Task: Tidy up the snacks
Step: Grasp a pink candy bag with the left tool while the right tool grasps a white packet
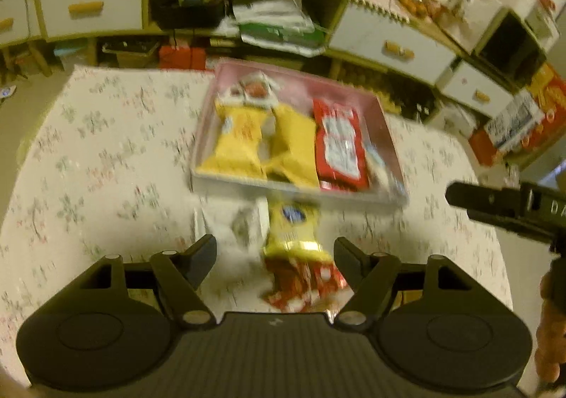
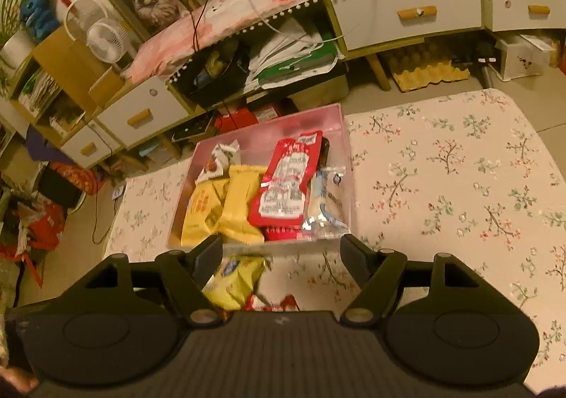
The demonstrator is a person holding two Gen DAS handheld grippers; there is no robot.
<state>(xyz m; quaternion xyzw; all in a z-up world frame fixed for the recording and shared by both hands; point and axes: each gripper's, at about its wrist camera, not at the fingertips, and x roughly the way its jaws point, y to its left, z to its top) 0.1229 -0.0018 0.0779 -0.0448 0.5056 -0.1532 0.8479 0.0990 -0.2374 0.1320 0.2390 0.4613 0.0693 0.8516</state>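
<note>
Covering most of both frames, the floral tablecloth carries a clear box at centre, already holding yellow and red packets. Outside it, just below its near wall, lies a yellow snack packet with a red-and-white packet touching its lower end; their long axes run up-down in the left view. The left gripper hangs spread wide with these between its fingers, so it seems nearer; the right gripper is also agape, empty.

Floral-clothed table, clear snack box, loose yellow packet
</note>
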